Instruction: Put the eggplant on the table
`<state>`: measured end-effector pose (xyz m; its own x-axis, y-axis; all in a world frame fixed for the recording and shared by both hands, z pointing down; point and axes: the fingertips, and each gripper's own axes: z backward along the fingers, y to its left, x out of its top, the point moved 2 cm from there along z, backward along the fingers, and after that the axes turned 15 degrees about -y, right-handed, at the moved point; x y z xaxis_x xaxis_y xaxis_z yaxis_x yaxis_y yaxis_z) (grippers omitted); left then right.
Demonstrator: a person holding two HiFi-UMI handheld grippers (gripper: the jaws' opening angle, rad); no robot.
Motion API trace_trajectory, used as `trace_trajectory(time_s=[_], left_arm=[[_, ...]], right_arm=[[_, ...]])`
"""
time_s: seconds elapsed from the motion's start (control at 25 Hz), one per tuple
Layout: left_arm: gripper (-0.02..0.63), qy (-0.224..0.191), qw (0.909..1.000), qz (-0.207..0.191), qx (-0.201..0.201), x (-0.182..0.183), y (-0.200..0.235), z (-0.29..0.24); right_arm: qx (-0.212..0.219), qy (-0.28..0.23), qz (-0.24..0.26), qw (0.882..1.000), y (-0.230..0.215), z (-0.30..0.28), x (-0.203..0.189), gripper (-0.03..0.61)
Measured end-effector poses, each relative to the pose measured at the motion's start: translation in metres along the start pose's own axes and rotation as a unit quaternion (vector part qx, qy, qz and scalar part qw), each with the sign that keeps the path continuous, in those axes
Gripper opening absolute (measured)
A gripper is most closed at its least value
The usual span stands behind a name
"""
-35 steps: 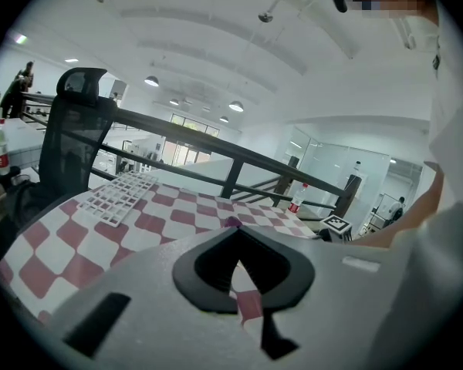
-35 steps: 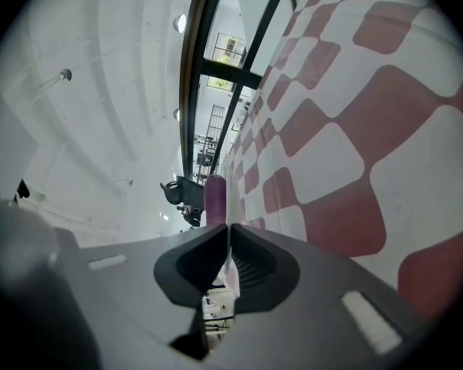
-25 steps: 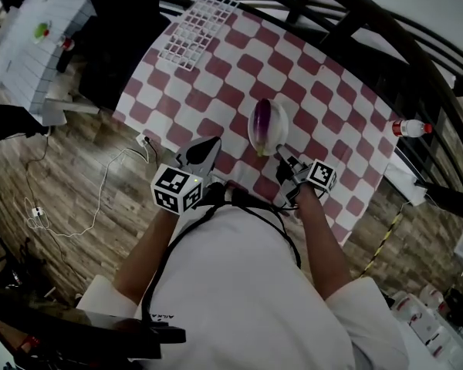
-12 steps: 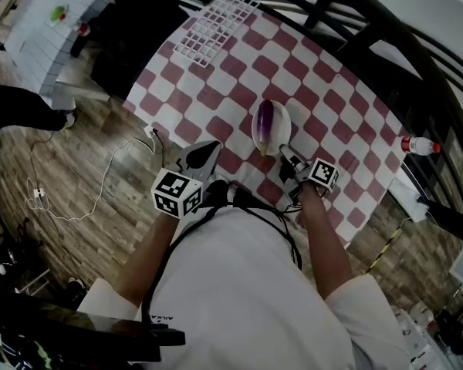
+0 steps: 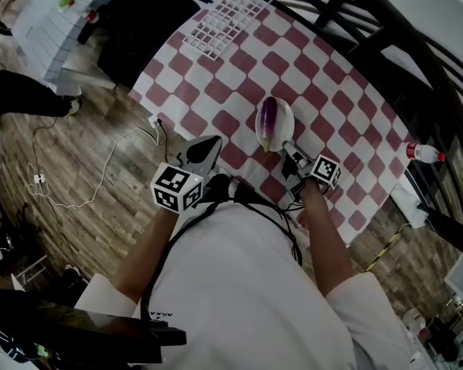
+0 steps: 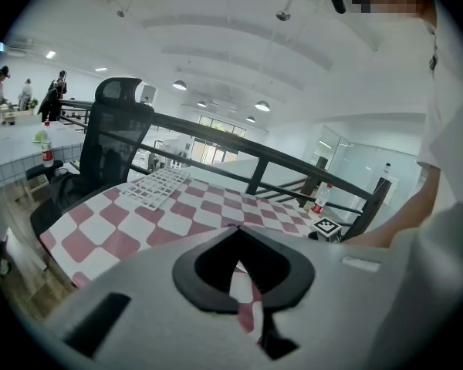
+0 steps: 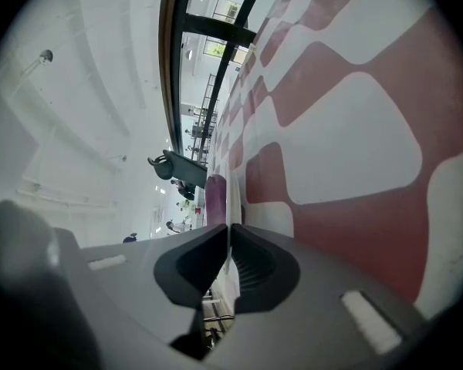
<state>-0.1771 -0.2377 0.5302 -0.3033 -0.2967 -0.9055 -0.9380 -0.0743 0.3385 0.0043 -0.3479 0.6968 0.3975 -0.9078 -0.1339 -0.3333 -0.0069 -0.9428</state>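
A purple eggplant (image 5: 268, 117) lies in a white plate (image 5: 282, 119) over the red-and-white checked table (image 5: 332, 91). My right gripper (image 5: 286, 146) is shut on the plate's near rim. In the right gripper view the thin white rim (image 7: 230, 206) runs between the closed jaws of the right gripper (image 7: 229, 226), with the eggplant (image 7: 215, 200) just beyond. I cannot tell whether the plate touches the cloth. My left gripper (image 5: 214, 139) hovers at the table's near edge, left of the plate. In its own view the left gripper (image 6: 237, 230) is shut and holds nothing.
A white grid rack (image 5: 224, 18) lies at the table's far left corner. A bottle with a red cap (image 5: 424, 153) lies at the right edge. Black railings (image 5: 386, 29) run behind the table, and a black office chair (image 6: 116, 129) stands at its left end. Cables (image 5: 100, 183) trail on the wood floor.
The right gripper has sunk a little with the plate and eggplant. The left gripper has shifted slightly along the table edge. Both grips look the same.
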Motion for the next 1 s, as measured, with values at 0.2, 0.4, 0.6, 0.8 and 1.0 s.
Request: trace_trajectory(time_s=[0.2,0.4,0.6,0.8,1.0], left_arm=[[0.006,0.0,1.0,-0.001,0.001,0.001,0.001,0.002],[0.006,-0.001,1.0,-0.002,-0.001,0.002,0.004,0.003],[0.006,-0.002,1.0,-0.001,-0.005,0.001,0.004,0.004],[0.006,-0.002,0.9999,-0.002,-0.01,0.001,0.005,0.006],[0.006,-0.003,0.9999,-0.003,-0.014,0.002,0.008,0.005]], right_arm=[[-0.009,0.0,-0.002,1.0,-0.002,0.001,-0.001,0.025],[-0.023,-0.001,0.001,1.0,-0.006,0.0,-0.002,0.023],[-0.043,-0.003,-0.001,0.999,-0.011,0.0,-0.005,0.02],[-0.06,-0.009,-0.003,0.998,-0.015,-0.001,-0.008,0.02],[-0.078,-0.018,-0.005,0.997,-0.02,-0.002,-0.009,0.021]])
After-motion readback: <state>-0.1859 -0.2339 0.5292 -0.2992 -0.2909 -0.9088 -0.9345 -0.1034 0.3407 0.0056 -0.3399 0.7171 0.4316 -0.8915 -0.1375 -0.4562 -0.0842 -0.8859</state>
